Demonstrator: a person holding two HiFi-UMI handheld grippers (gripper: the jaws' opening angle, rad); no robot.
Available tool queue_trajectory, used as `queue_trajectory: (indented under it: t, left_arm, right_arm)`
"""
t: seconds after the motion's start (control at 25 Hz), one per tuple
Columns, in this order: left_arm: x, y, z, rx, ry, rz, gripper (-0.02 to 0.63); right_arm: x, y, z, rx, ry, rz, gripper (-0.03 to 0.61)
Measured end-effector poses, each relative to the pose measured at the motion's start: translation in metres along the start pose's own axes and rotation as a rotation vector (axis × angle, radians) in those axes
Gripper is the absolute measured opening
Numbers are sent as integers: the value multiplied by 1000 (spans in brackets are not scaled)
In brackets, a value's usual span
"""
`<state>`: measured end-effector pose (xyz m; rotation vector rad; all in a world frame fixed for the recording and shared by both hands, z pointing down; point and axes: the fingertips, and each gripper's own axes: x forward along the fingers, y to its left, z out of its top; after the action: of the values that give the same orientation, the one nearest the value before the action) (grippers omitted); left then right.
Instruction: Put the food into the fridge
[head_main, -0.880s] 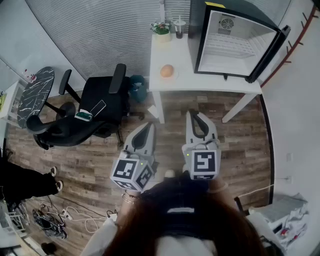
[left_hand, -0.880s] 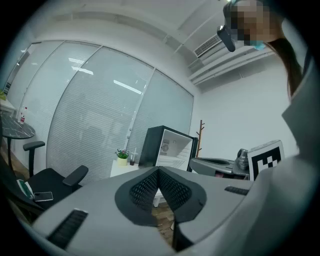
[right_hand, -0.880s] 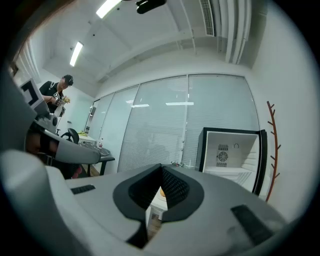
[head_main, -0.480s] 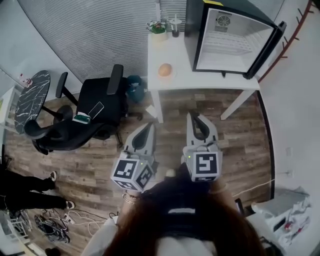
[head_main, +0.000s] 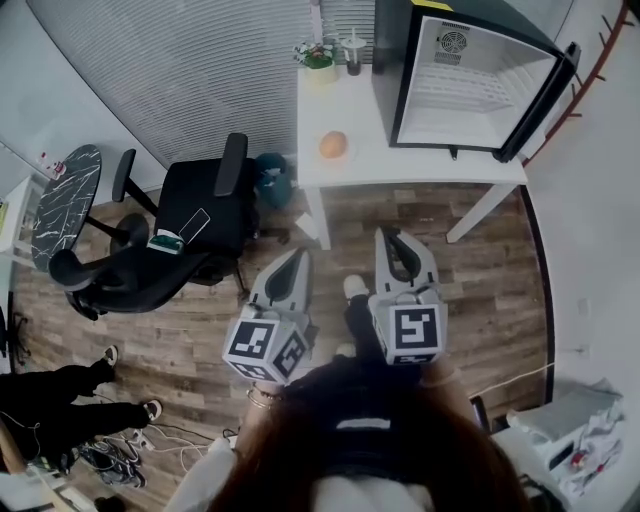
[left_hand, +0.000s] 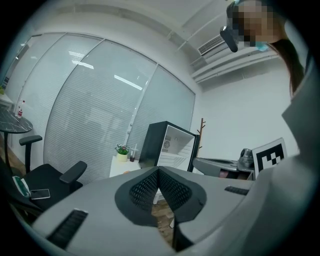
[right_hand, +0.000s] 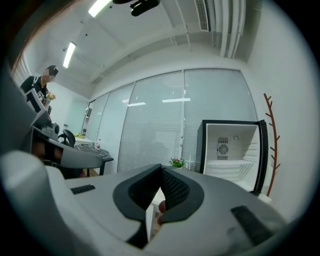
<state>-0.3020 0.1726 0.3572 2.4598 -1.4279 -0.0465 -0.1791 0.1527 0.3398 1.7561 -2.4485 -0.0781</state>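
Observation:
An orange round food item (head_main: 333, 145) lies on the white table (head_main: 400, 165), left of the small black fridge (head_main: 465, 80), whose door (head_main: 545, 100) stands open, showing white empty shelves. The fridge (left_hand: 165, 147) and table appear ahead in the left gripper view, and the fridge (right_hand: 232, 152) also in the right gripper view. My left gripper (head_main: 297, 258) and right gripper (head_main: 395, 240) are held side by side over the wood floor, short of the table. Both are shut with nothing between the jaws.
A black office chair (head_main: 185, 225) with a phone on its seat stands left of the table. A potted plant (head_main: 320, 55) and a cup (head_main: 353, 52) sit at the table's back. A teal bin (head_main: 272, 175) is under the table's left end. A person's legs (head_main: 60, 400) show at the left.
The view has shifted slightly as I walk: my shoe now shows between the grippers. The grippers stay shut. The person at the left has moved.

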Motion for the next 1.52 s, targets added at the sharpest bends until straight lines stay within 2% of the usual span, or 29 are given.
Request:
queue_trajectory:
  t: [0.2,0.92,1.52]
  left_arm:
    - [21,8,4,12,5,4,0]
    - [116,48,11,-8,44,47,0]
    - [176,107,7,-40,48,154,0]
  right_arm:
    - [25,-8,-6,51,14,28,-3]
    - [125,-43,-24,15,76,90,-3]
    - [196,-68,-50,-2,141,136,-2]
